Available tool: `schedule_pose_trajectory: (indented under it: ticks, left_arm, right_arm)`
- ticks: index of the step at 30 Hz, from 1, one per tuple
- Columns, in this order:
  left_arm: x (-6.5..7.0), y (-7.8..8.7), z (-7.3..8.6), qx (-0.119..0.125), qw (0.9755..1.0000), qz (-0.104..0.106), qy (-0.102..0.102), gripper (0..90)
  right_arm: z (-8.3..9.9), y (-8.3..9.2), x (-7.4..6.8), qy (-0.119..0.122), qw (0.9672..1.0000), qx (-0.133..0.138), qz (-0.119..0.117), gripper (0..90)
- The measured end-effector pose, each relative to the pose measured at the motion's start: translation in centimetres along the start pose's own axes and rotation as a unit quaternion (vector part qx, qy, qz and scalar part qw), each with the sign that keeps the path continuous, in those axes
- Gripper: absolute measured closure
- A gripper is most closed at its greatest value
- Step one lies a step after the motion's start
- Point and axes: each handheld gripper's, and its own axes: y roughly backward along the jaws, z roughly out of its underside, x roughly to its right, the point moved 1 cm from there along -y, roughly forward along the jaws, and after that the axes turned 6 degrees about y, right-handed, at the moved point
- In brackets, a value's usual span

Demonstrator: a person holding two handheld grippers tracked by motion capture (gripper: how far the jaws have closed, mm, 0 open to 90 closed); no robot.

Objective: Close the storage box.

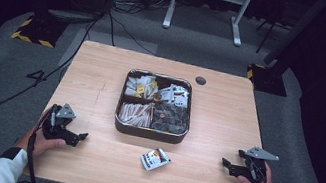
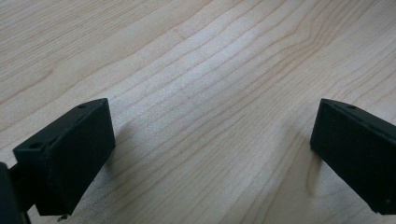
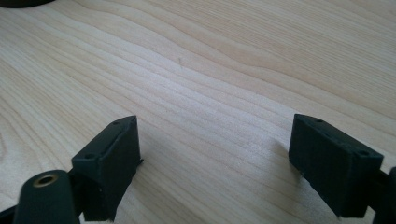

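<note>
Wooden table (image 1: 103, 76). Metal tray (image 1: 150, 131) at centre, four compartments filled with packets. One small packet (image 1: 155, 159) loose on table, just in front of tray. Left claw (image 1: 78, 136) and right claw (image 1: 229, 166) low near front corners, well apart from packet.

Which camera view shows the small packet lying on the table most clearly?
The high view. There the small packet lies flat on the wooden table, in front of the metal tray and between both hands. The left and right gripper views look at bare wood between open tongs, so they add nothing about it.
</note>
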Motion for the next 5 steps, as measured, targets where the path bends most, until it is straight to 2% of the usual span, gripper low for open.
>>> schedule_pose_trajectory:
  ticks: [5]
  left_arm:
    - [0.01, 0.00, 0.00, 0.000, 1.0000, 0.000, 0.001, 0.2]
  right_arm:
    - [0.00, 0.00, 0.00, 0.000, 1.0000, 0.000, 0.000, 17.0]
